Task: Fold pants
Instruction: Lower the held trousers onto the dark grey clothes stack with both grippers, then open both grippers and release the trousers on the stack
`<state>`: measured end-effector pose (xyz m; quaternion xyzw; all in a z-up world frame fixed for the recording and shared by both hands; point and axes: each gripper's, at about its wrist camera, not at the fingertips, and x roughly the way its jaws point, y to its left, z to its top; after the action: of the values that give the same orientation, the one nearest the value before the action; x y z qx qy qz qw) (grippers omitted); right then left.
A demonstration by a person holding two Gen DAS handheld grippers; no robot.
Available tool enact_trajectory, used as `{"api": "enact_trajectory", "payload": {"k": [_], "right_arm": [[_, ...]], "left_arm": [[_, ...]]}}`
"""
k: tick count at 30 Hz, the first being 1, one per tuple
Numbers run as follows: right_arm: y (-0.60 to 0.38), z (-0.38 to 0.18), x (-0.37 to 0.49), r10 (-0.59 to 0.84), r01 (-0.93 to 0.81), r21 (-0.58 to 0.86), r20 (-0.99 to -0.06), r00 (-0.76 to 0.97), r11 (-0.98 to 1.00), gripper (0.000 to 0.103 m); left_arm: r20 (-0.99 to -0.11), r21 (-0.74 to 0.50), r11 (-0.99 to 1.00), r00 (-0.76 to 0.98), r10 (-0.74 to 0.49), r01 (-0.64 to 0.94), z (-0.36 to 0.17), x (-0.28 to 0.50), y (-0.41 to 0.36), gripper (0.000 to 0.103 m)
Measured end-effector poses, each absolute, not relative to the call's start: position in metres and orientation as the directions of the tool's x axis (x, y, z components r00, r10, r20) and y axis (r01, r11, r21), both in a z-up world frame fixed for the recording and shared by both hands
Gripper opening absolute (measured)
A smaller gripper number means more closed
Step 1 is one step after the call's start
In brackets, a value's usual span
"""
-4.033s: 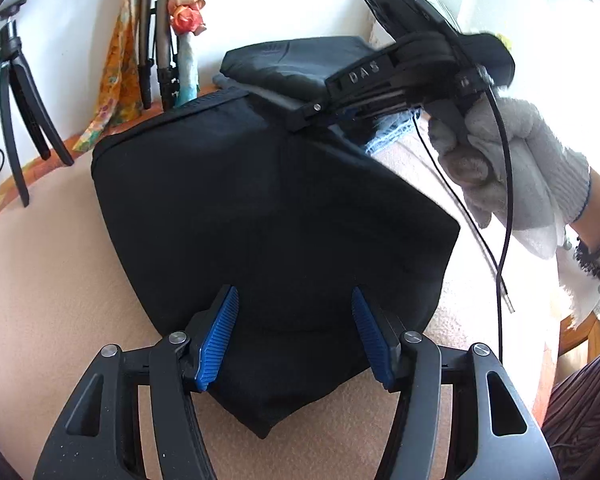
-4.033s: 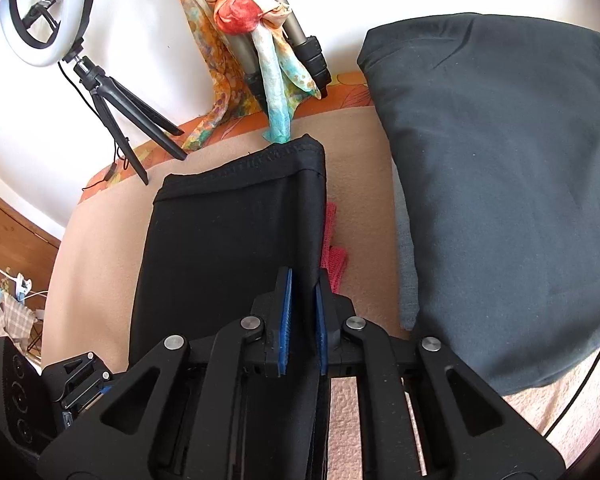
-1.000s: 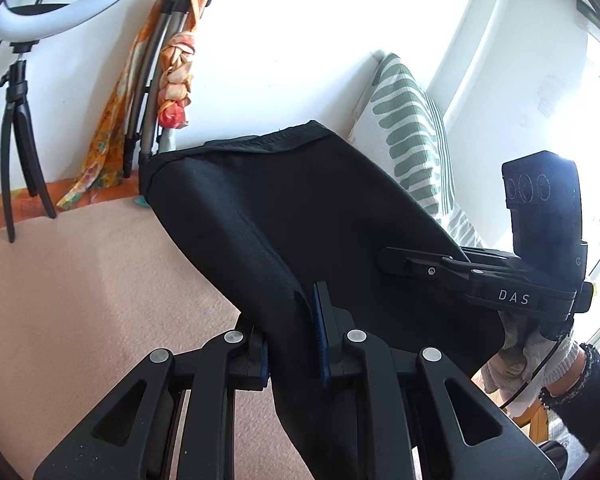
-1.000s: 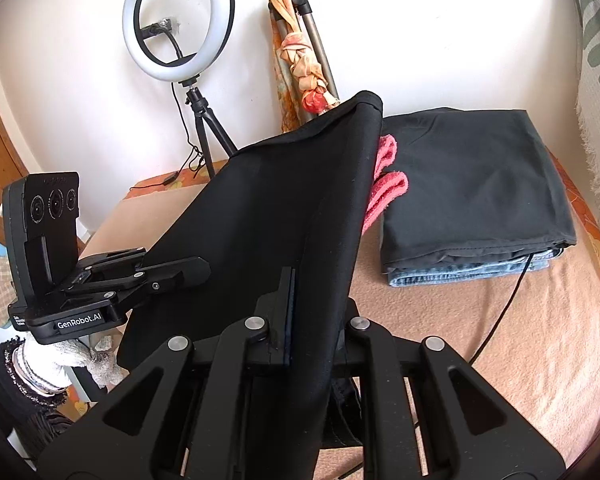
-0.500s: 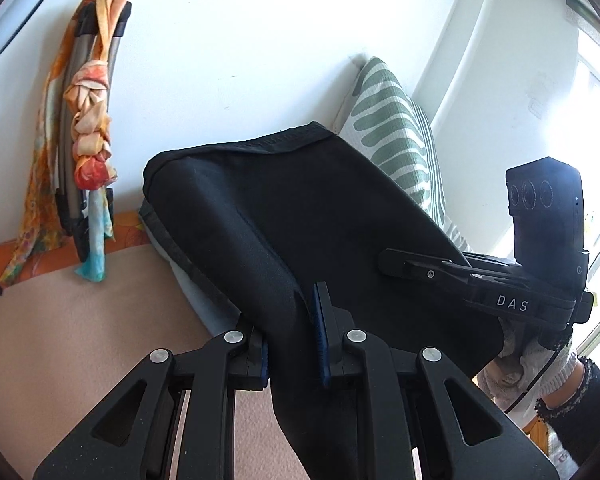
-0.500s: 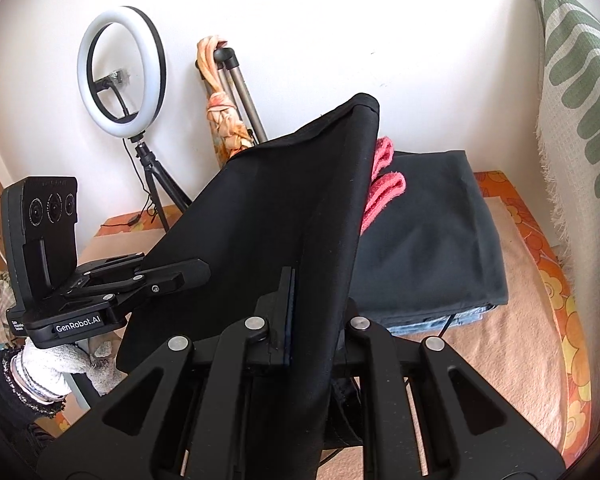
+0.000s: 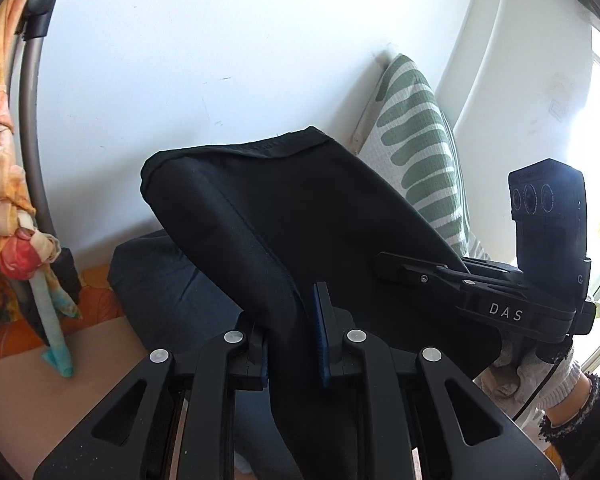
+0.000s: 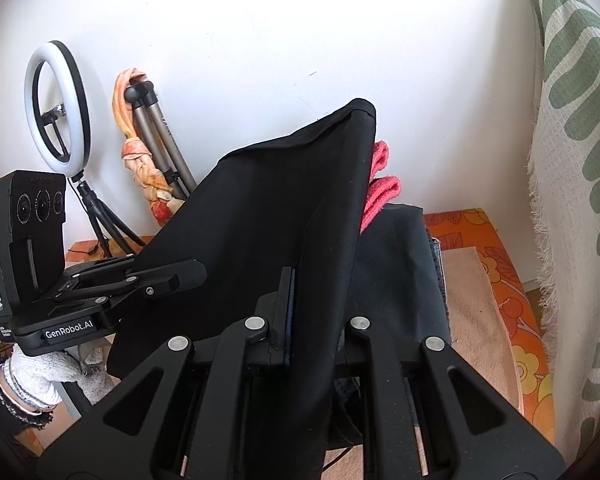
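The folded black pants (image 7: 284, 216) hang in the air, held flat between both grippers above the bed. My left gripper (image 7: 292, 332) is shut on the near edge of the pants. My right gripper (image 8: 316, 312) is shut on the opposite edge of the pants (image 8: 268, 216). Each gripper shows in the other's view, the right gripper (image 7: 412, 270) at right and the left gripper (image 8: 180, 276) at left. The pants hover over a stack of folded dark clothes (image 7: 164, 280), which also shows in the right wrist view (image 8: 396, 264).
A pink cloth (image 8: 380, 188) lies on the stack behind the pants. A green-patterned pillow (image 7: 420, 152) leans on the wall at right. A tripod with a scarf (image 8: 144, 152) and a ring light (image 8: 56, 120) stand by the wall. The beige bed cover (image 8: 476, 320) lies below.
Both grippers have carried the held pants to the right, from over the beige cover to above the stack of folded dark clothes. Both grips are unchanged.
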<state>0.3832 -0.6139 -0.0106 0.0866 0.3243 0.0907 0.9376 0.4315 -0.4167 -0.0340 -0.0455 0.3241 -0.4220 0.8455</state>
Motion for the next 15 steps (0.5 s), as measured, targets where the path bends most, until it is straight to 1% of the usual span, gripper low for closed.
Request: {"api": "enact_trajectory", "payload": {"k": [8,11,13,15], "right_arm": [[-0.632,-0.048,0.416,0.252,-0.102,0.265,-0.628,0.736,0.959,0.012],[-0.633,-0.057,0.422,0.240,-0.092,0.254,-0.648,0.723,0.963,0.012],[-0.632,-0.059,0.426,0.221,-0.078,0.240,-0.660,0.718,0.968,0.014],[-0.630,-0.058,0.427,0.188,-0.054,0.214,-0.675,0.714,0.975,0.018]], "left_arm": [[-0.576,-0.343,0.672,0.418,-0.703,0.656,-0.065,0.453,-0.433,0.015],[-0.594,-0.345,0.680,0.410,-0.692,0.647,-0.075,0.455,-0.435,0.016],[-0.611,-0.349,0.680,0.394,-0.687,0.645,-0.078,0.455,-0.436,0.019],[-0.624,-0.338,0.686,0.393,-0.676,0.644,-0.078,0.454,-0.436,0.023]]}}
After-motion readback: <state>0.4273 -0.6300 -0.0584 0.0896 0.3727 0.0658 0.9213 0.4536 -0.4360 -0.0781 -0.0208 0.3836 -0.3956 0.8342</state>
